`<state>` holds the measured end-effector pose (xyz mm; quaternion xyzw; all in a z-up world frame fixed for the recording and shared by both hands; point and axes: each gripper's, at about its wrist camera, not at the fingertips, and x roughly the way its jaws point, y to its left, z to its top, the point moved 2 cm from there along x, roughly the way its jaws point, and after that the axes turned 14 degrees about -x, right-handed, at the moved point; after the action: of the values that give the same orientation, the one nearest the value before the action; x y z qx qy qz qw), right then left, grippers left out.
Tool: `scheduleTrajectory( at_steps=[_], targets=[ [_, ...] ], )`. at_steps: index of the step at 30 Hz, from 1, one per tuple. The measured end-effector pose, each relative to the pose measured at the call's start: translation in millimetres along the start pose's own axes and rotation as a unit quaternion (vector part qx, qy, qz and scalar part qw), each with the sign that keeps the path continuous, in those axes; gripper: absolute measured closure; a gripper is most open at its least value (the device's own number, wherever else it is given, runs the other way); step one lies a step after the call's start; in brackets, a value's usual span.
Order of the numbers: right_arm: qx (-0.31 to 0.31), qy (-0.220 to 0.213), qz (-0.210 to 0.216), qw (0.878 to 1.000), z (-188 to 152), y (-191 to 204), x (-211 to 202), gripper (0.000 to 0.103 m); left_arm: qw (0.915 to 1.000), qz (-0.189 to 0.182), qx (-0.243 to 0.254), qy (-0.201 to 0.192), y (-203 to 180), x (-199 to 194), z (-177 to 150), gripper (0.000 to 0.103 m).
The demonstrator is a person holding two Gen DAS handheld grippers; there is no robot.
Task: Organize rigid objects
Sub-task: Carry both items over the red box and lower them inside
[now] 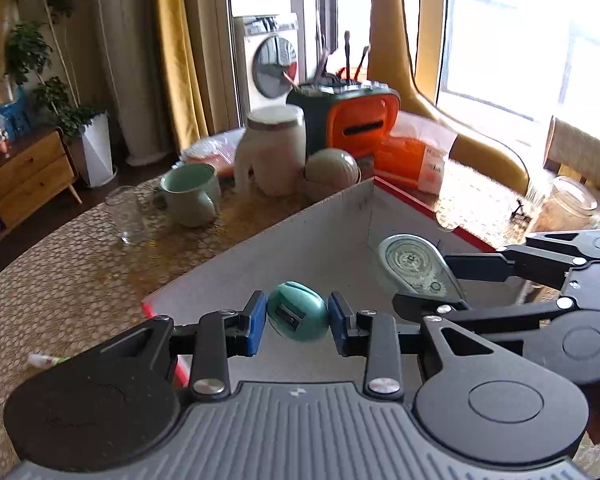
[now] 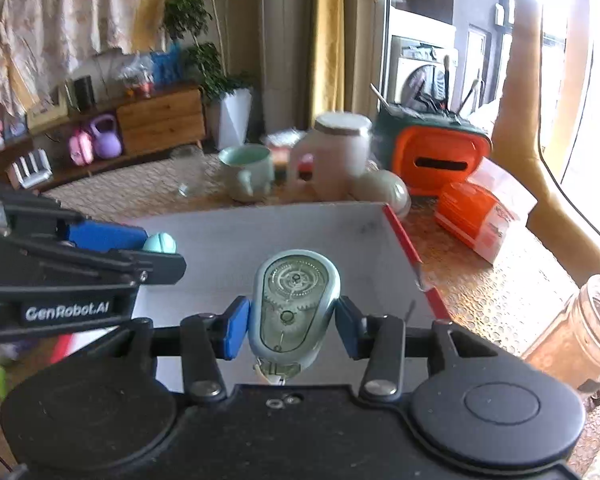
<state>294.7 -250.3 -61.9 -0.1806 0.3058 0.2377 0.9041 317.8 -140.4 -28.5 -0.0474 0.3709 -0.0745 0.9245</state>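
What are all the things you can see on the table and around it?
Pencil sharpener: 1, teal, between the left gripper's pads, over the box.
Correction tape dispenser: 1, pale blue and clear, between the right gripper's pads, over the box.
Box: 1, grey inside, red edge, open, on the table.
Mug: 1, pale green, behind the box.
Glass cup: 1, clear, left of the mug.
Jug: 1, cream, behind the box.
Organizer: 1, orange and dark green, holding brushes.
Glass jar: 1, clear, right of the box.
Washing machine: 1, white, far back.
Left gripper: 1, black, blue pads.
Right gripper: 1, black, blue pads.
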Motion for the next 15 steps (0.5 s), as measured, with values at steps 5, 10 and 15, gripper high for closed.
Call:
scheduleTrajectory(
  at_steps=[5, 10, 15],
  targets=[
    [-0.009, 0.033, 0.016, 0.999, -6, -7, 23, 0.058, 0.9988, 0.005, -0.007, 0.047, -3, 43, 10, 0.07],
    [-0.045, 0.065, 0.014, 0.997, -10, -6, 43, 0.058, 0.9956, 0.021, -0.003, 0.092, -6, 81, 10, 0.07],
    [-0.079, 0.1, 0.033, 0.991, -12, 0, 61, 0.058, 0.9899, 0.037, 0.003, 0.137, -9, 113, 6, 0.07]
  ],
)
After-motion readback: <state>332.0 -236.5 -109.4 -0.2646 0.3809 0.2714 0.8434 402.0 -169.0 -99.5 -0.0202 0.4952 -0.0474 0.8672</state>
